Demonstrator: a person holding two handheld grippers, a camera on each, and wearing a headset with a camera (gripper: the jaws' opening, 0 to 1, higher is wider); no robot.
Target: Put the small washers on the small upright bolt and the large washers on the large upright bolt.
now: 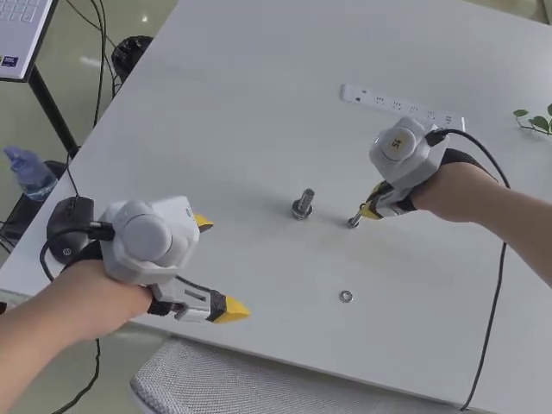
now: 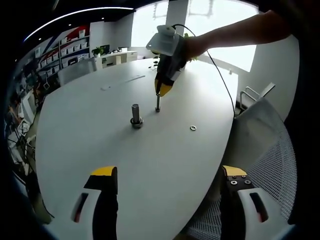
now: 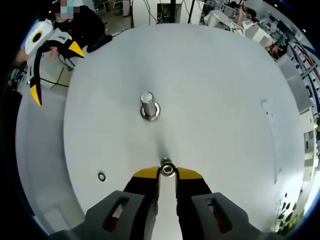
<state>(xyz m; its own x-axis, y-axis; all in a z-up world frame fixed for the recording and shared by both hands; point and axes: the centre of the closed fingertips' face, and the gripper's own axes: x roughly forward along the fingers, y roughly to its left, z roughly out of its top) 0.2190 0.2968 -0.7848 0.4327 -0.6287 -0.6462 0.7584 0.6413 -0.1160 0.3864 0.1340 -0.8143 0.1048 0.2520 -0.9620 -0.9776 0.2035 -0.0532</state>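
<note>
Small bolt (image 1: 354, 222) is standing upright on the white table (image 1: 259, 86), just right of the large bolt (image 1: 303, 205), which is also standing upright with metal rings stacked at its base; their count is not readable. Right gripper (image 3: 167, 172) is reaching down to the small bolt's top, jaws drawn nearly together, with a round metal piece sitting between the tips. Cannot tell whether that piece is a washer or the bolt's own top. One loose washer (image 1: 346, 297) is lying flat on the table nearer the person, apart from both bolts. Left gripper (image 1: 217, 266) is hovering over the table's near edge, well clear of the bolts, jaws spread wide and holding nothing. Power strip (image 1: 401, 105) is lying at the far side.
</note>
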